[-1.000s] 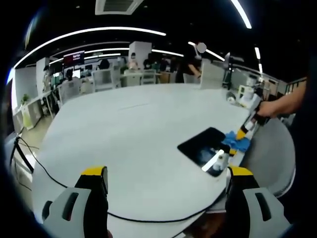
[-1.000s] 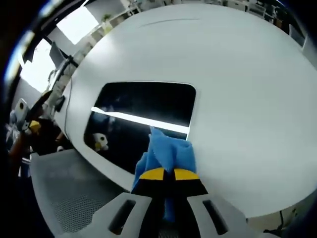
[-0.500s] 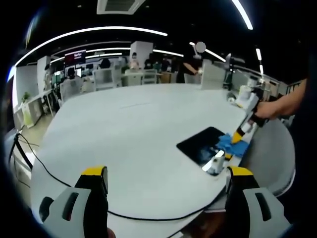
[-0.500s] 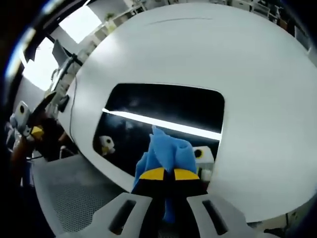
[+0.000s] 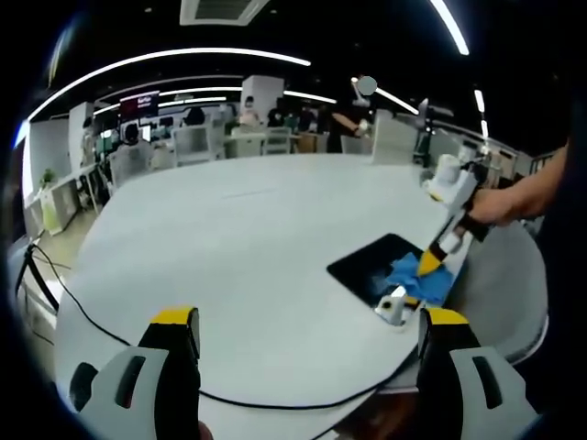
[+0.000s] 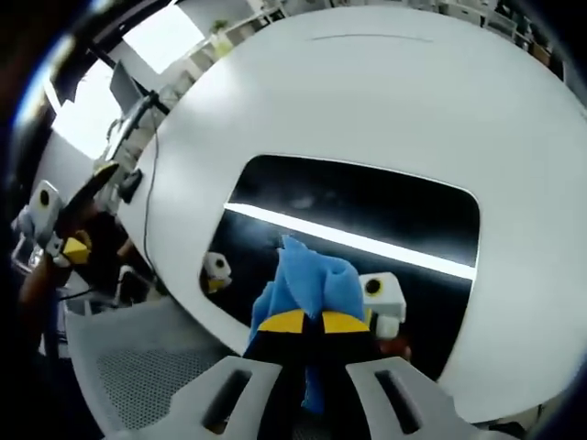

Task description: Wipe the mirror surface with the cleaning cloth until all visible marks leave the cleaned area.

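Note:
A dark rectangular mirror (image 6: 367,206) lies flat on the white round table (image 6: 385,101), near its edge; in the left gripper view the mirror (image 5: 371,263) sits at the table's right. My right gripper (image 6: 303,321) is shut on a blue cleaning cloth (image 6: 307,280), which rests on the mirror's near part. From the left gripper view, the right gripper (image 5: 431,263) comes down steeply onto the cloth (image 5: 413,275), a hand holding it. My left gripper (image 5: 307,321) is open, held back from the mirror above the table's near edge.
A black cable (image 5: 110,335) runs along the table's near left edge. A grey mesh chair (image 6: 138,371) stands beside the table below the mirror. Desks, chairs and people fill the office background (image 5: 229,128). The ceiling light reflects as a bright bar (image 6: 348,240) in the mirror.
The right gripper has carried the cloth from the mirror's edge further onto its surface. The left gripper has stayed still.

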`<state>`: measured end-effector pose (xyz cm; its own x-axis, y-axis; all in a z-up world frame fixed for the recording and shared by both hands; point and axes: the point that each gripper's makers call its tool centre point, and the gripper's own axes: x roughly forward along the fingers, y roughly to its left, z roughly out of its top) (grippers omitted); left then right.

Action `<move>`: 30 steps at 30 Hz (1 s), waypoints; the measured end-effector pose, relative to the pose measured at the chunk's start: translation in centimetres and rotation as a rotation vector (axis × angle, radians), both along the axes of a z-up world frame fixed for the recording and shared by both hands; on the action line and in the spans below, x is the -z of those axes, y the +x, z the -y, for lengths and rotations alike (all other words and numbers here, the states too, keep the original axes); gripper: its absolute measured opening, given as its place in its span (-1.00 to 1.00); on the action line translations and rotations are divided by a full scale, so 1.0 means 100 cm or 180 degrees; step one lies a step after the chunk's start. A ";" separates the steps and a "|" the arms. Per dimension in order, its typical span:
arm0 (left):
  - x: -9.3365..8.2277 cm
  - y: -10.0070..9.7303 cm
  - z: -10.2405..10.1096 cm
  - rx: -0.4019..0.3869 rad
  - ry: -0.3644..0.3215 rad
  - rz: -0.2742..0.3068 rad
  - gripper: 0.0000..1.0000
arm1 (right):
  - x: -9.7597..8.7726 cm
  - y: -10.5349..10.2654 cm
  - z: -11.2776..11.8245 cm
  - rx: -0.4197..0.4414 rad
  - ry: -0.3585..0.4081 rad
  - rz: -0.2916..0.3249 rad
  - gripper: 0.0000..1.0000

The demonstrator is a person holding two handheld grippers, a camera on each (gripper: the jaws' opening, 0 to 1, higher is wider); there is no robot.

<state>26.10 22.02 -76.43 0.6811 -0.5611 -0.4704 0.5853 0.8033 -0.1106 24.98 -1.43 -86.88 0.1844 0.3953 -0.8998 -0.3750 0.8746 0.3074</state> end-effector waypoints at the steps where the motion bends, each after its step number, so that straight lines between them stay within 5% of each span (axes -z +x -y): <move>1: 0.000 0.000 0.001 0.0008 -0.0002 -0.0001 0.99 | 0.000 0.000 -0.006 -0.0020 0.0003 0.0005 -1.00; 19: 0.004 -0.005 -0.005 -0.0047 -0.0028 -0.0023 0.99 | -0.001 0.002 -0.082 -0.0401 0.0033 0.0027 -1.00; 30: 0.002 -0.003 -0.007 -0.0063 -0.0020 0.0003 0.99 | -0.002 0.001 -0.085 -0.0464 0.0092 0.0088 -1.00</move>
